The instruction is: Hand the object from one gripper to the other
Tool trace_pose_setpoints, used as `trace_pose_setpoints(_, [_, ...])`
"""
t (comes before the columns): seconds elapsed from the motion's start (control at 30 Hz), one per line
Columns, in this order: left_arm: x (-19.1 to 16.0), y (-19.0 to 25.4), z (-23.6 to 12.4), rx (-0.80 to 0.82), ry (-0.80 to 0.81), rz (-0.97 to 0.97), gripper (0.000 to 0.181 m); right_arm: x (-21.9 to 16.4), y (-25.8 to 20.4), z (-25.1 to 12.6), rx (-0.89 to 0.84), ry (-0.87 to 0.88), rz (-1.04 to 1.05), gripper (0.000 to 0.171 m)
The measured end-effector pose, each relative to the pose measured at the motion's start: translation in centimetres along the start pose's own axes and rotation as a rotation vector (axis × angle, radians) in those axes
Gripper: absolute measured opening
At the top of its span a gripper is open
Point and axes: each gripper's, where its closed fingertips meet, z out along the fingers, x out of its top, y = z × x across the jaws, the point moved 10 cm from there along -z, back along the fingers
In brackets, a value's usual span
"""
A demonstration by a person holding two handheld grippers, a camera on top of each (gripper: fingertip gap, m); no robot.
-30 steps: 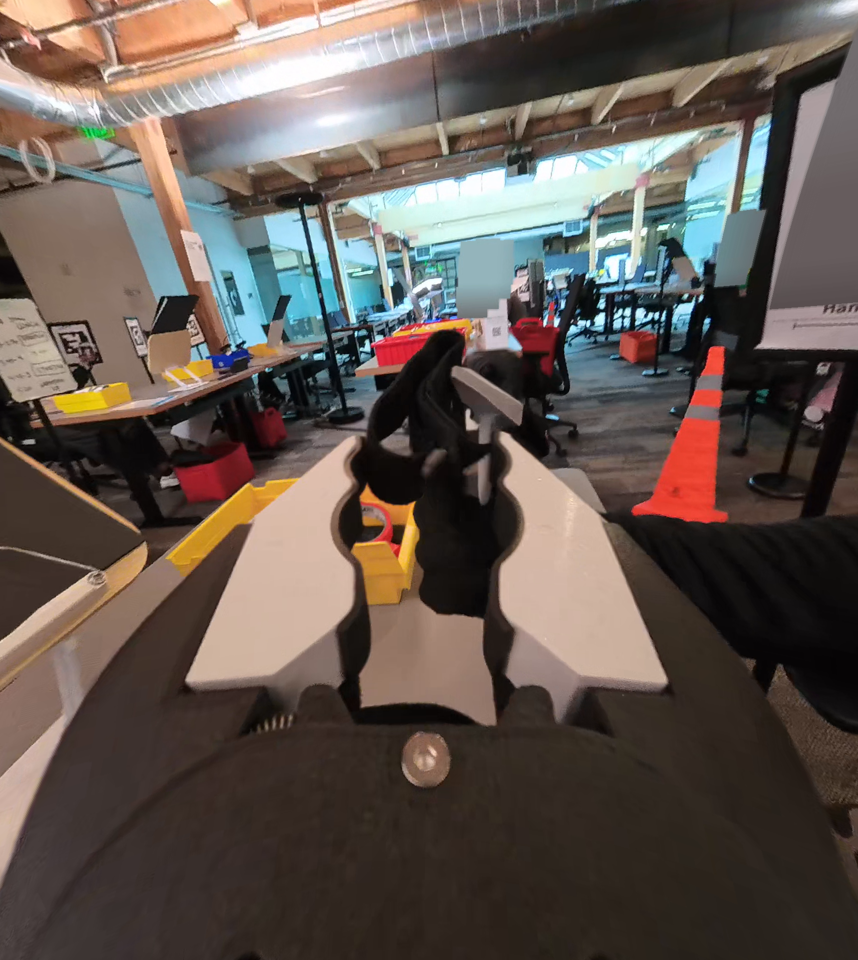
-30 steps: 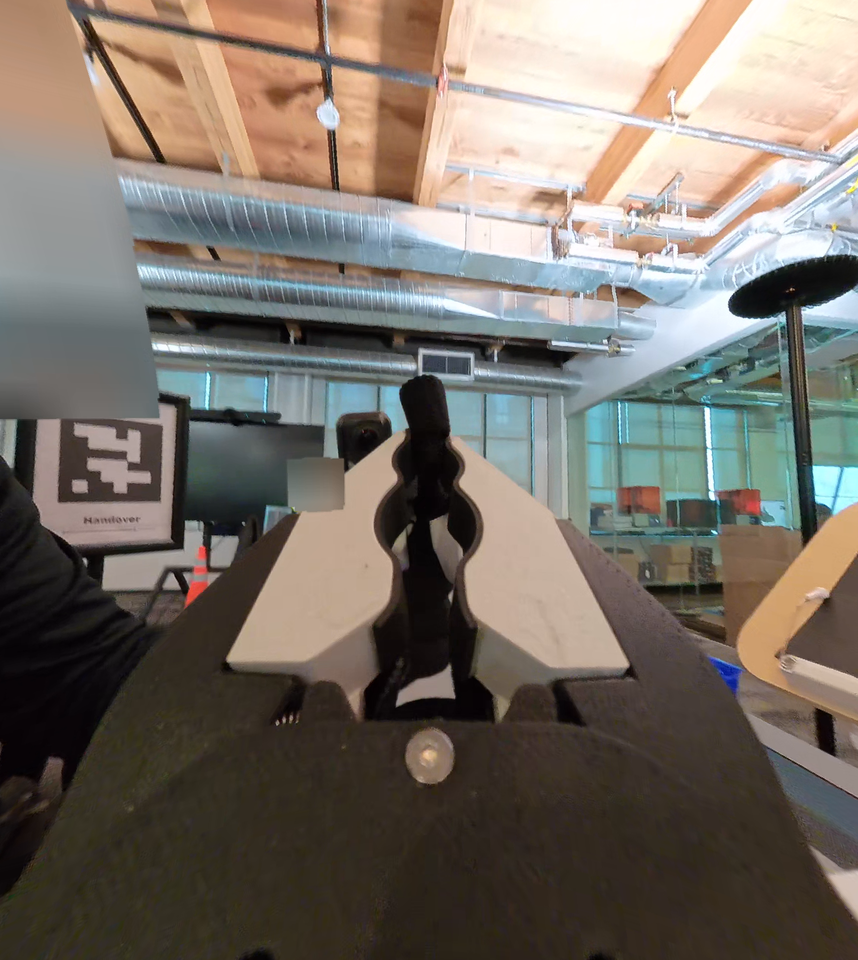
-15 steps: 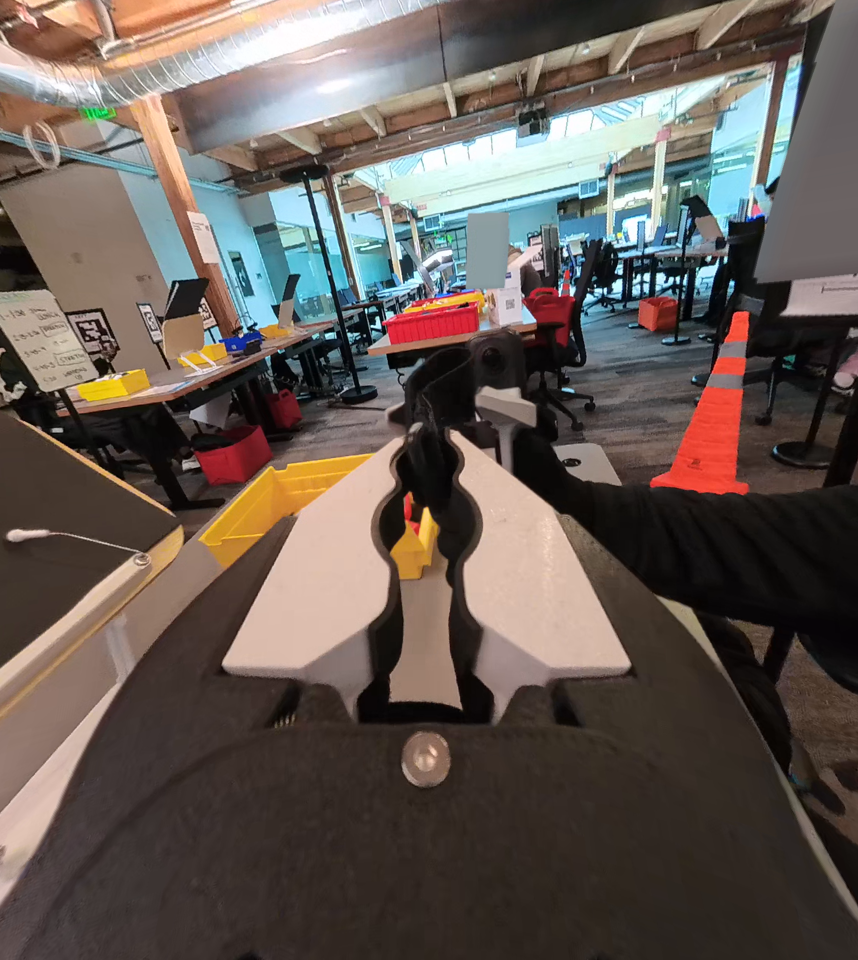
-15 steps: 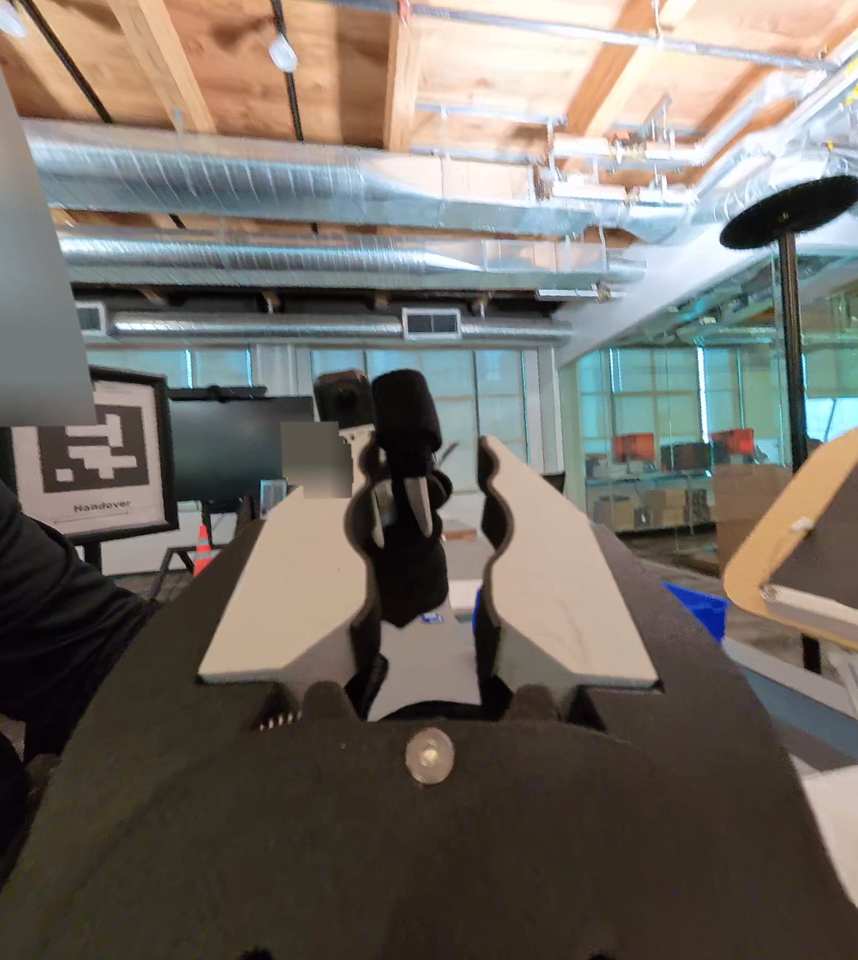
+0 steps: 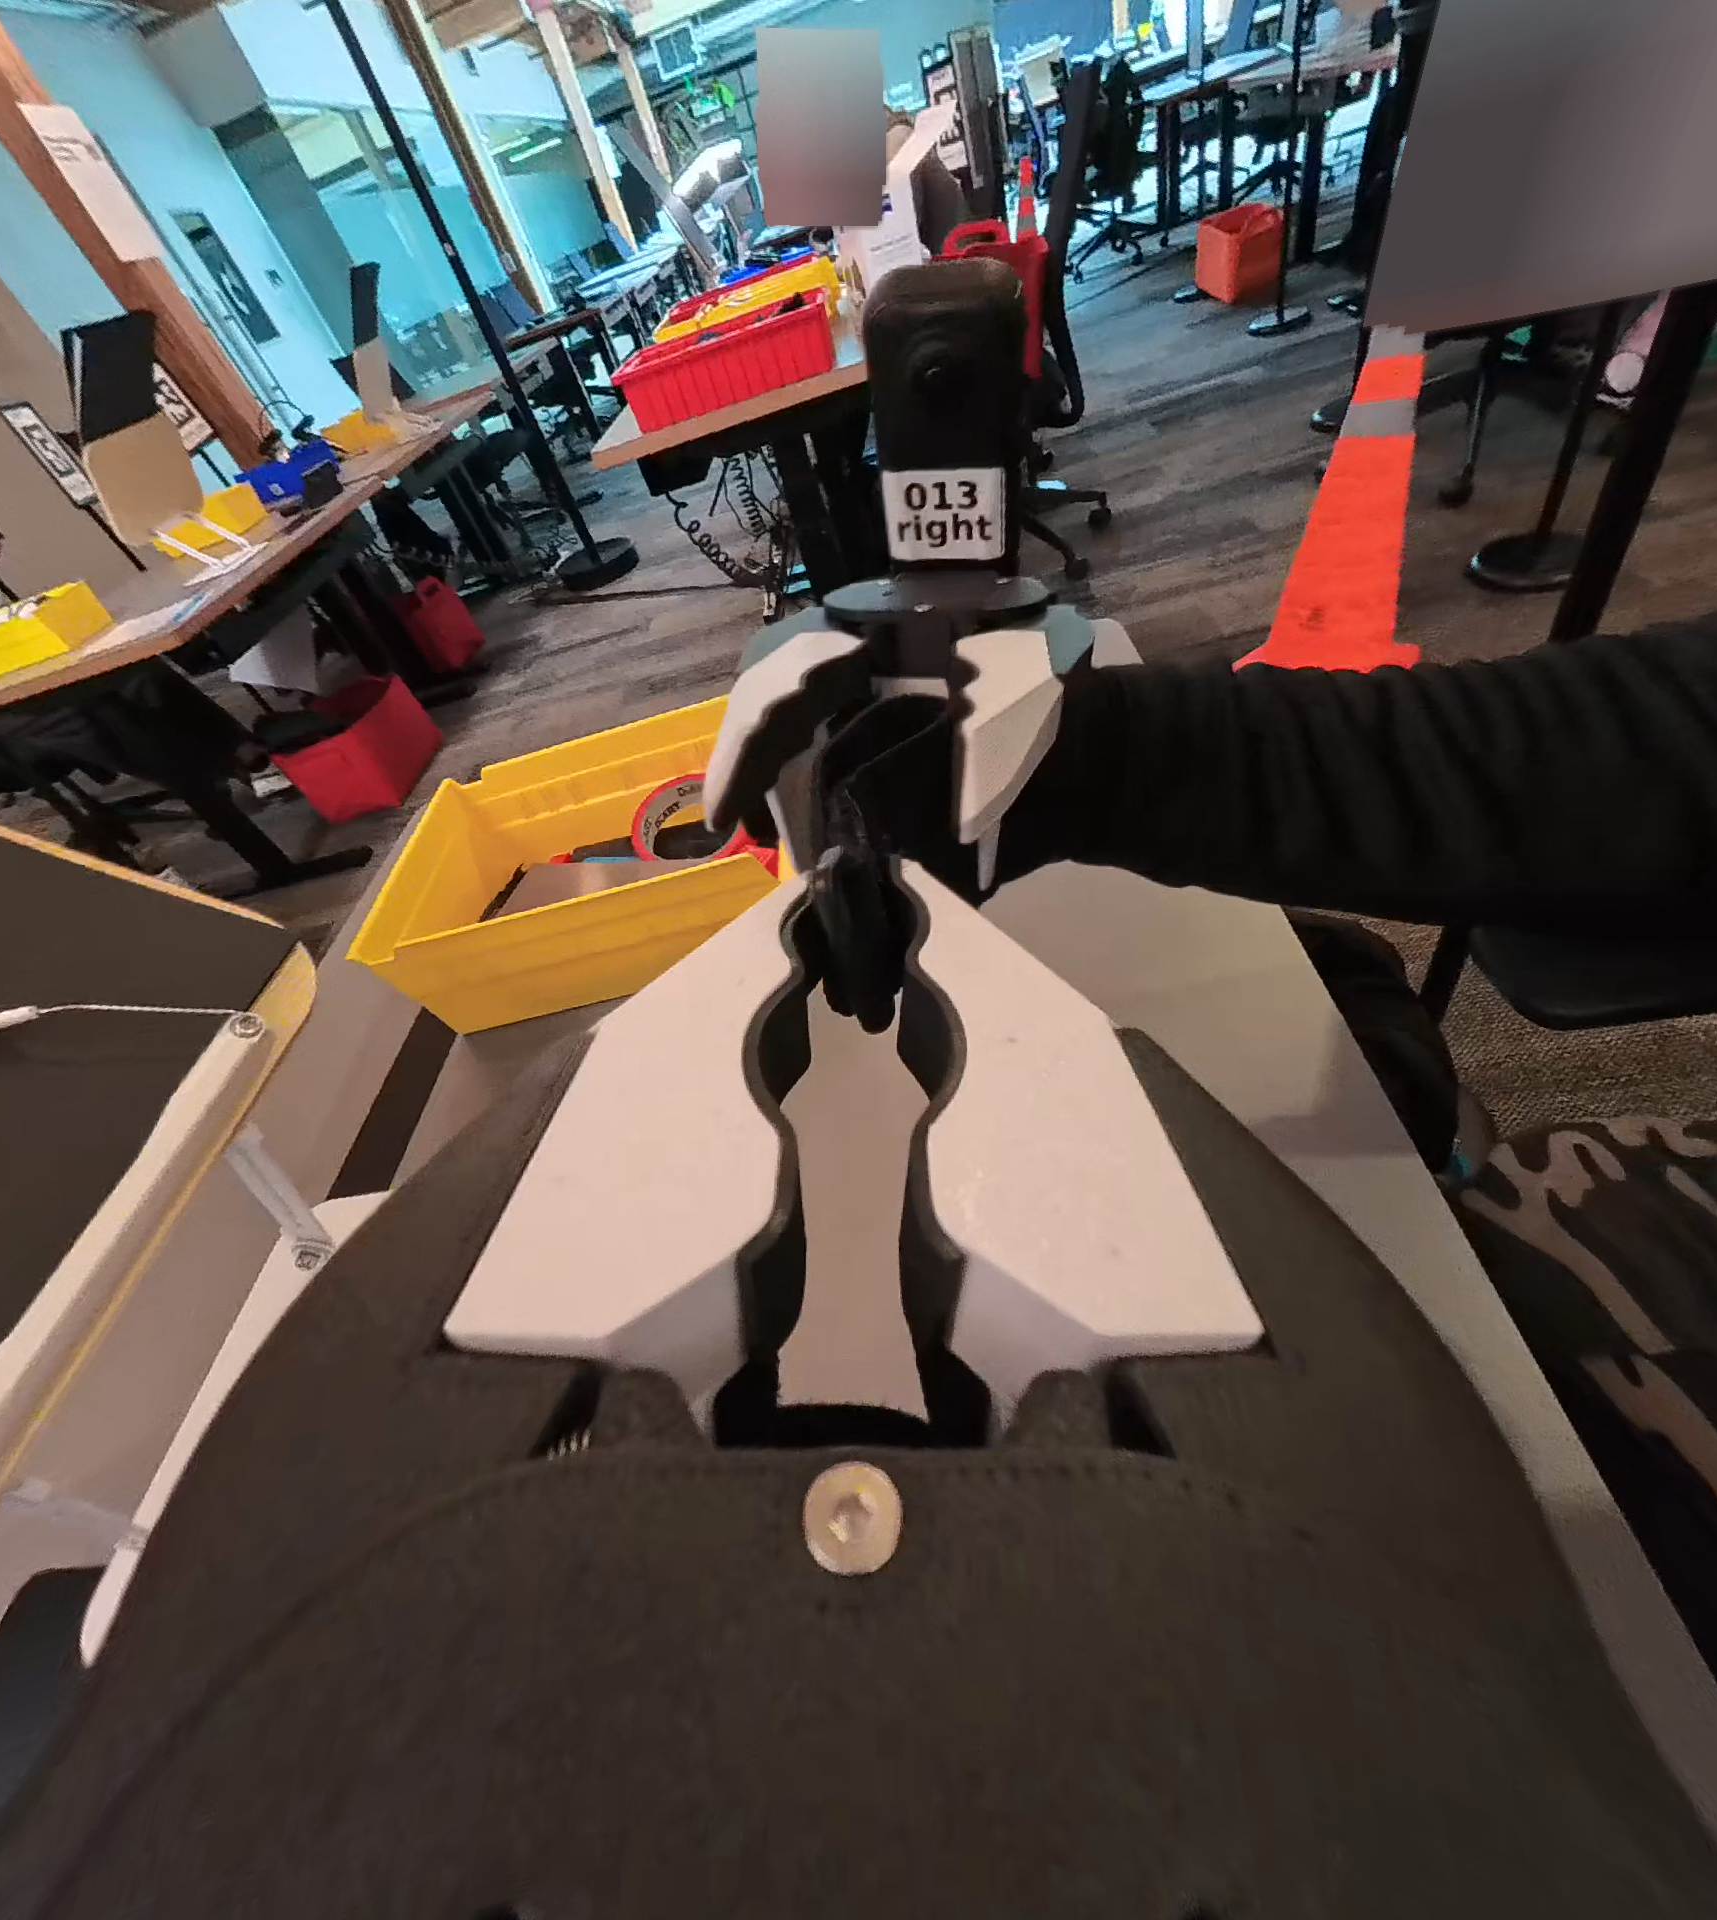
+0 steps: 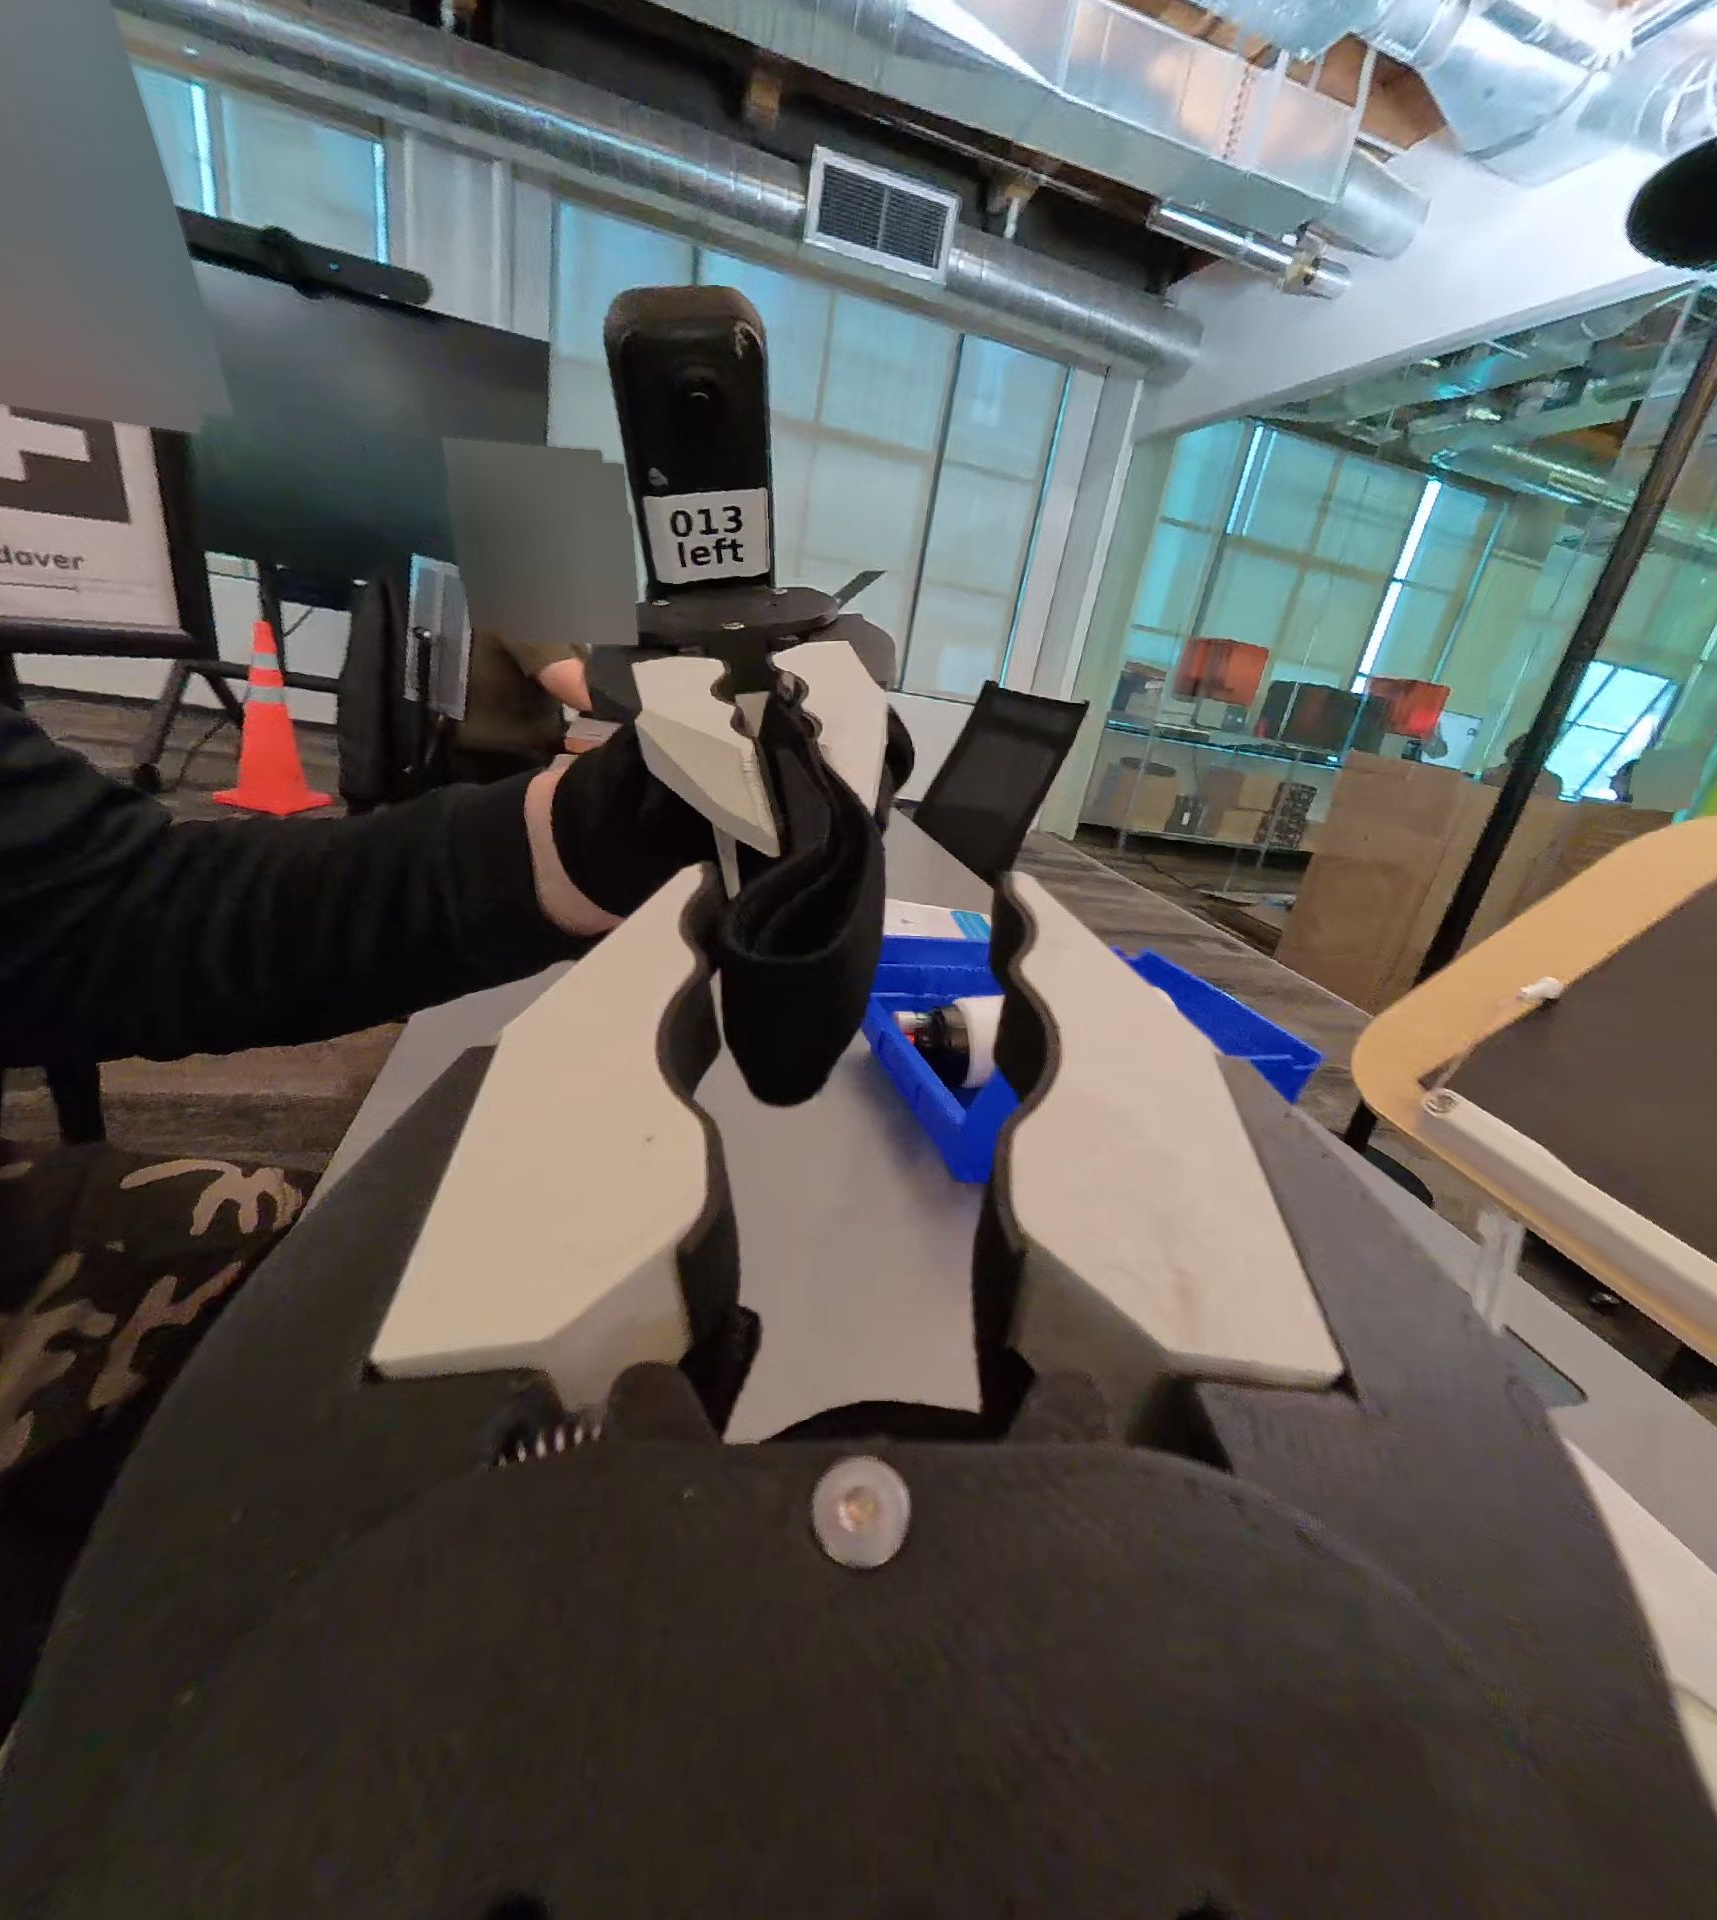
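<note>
Since half a second ago the right gripper [image 6: 849, 925] has drawn back and tipped down, its jaws now spread wide and released. Going left to right: the left gripper [image 5: 849, 914] is clenched on the black cloth [image 5: 854, 935], pinching it at the fingertips. From the right wrist view the cloth [image 6: 802, 956] hangs from the left gripper [image 6: 766, 769], dangling between the right gripper's spread fingers [image 6: 563, 1143], just beside the left-hand one.
</note>
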Motion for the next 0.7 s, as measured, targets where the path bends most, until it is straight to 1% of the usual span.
trace_pose_setpoints(0.1, [-0.2, 0.1, 0.0, -0.005, 0.021, -0.011, 0.008, -0.1, -0.3, 0.4, 0.036, 0.038, 0.010, 0.033])
trace_pose_setpoints(0.13, [-0.3, 0.1, 0.0, -0.005, 0.029, -0.015, 0.008, 0.0, -0.3, 0.3, 0.042, 0.065, 0.014, 0.025])
trace_pose_setpoints(0.27, [-0.6, 0.3, -0.1, -0.026, 0.048, -0.021, 0.008, -0.1, -0.2, 0.3, 0.041, 0.048, 0.014, 0.009])
trace_pose_setpoints(0.37, [-0.6, 0.2, 0.1, -0.009, 0.063, -0.017, 0.011, -0.1, 0.0, 0.2, 0.034, 0.060, 0.029, 0.007])
trace_pose_setpoints(0.4, [-0.4, 0.2, 0.1, -0.001, 0.079, -0.019, 0.014, 0.0, 0.1, 0.2, 0.031, 0.076, 0.036, 0.007])
trace_pose_setpoints(0.47, [-0.2, -0.1, 0.0, 0.037, 0.123, -0.031, 0.026, 0.1, 0.3, 0.2, 0.009, 0.114, 0.049, 0.007])
trace_pose_setpoints(0.53, [-0.2, -0.5, -0.2, 0.076, 0.178, -0.072, 0.042, 0.3, 0.6, 0.0, -0.004, 0.202, 0.082, 0.005])
trace_pose_setpoints(0.6, [-0.7, -0.7, -0.4, 0.087, 0.249, -0.127, 0.050, 0.5, 0.9, -0.3, -0.021, 0.299, 0.119, 0.006])
trace_pose_setpoints(0.7, [-1.7, -0.6, 0.0, 0.108, 0.320, -0.192, 0.051, 0.5, 1.1, -0.3, -0.039, 0.388, 0.147, 0.006])
